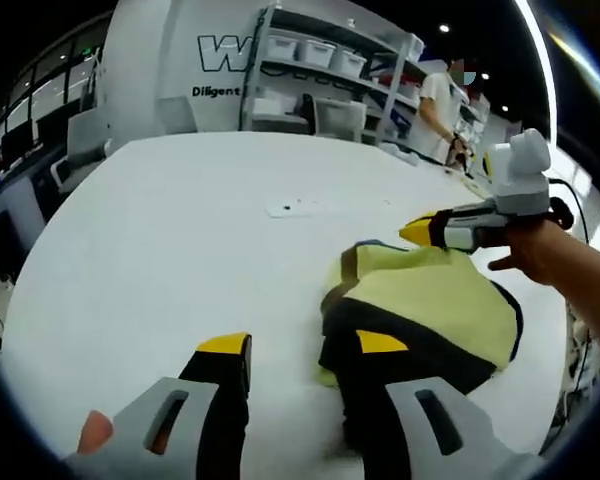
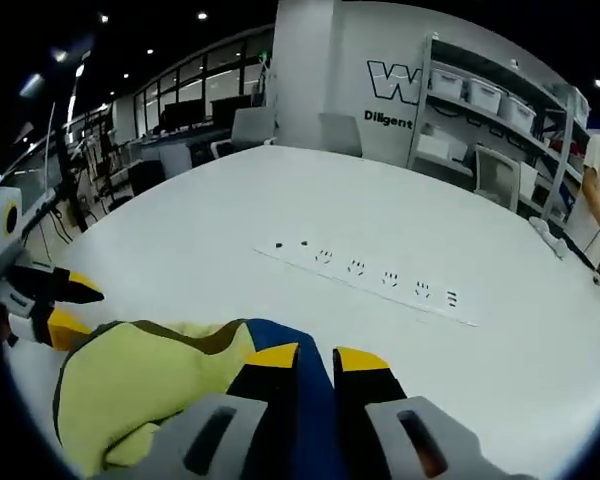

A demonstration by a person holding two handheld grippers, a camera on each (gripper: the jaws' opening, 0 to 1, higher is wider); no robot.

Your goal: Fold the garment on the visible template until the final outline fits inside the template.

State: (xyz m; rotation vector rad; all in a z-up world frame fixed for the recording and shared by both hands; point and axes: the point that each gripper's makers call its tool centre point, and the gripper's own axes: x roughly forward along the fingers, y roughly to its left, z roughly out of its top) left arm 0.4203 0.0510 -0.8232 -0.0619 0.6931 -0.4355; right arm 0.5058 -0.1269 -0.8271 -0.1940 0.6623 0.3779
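Pale yellow fabric garment with dark blue and brown trim (image 1: pixel 430 310) lies bunched on the white desk (image 1: pixel 180 240), near its front edge. Left tongs (image 1: pixel 305 350) spread wide, empty, right jaw over the dark hem, probably reaching for an edge to fold. Right tongs (image 2: pixel 305 357) nearly closed at the blue collar; whether they pinch cloth, I cannot tell. No template outline visible.

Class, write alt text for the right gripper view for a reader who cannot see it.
A bunched yellow and dark blue fabric garment lies on a white table. The right hand-held gripper, jaws nearly together, rises over its blue edge. The left hand-held gripper enters from the left. A white power strip lies beyond.
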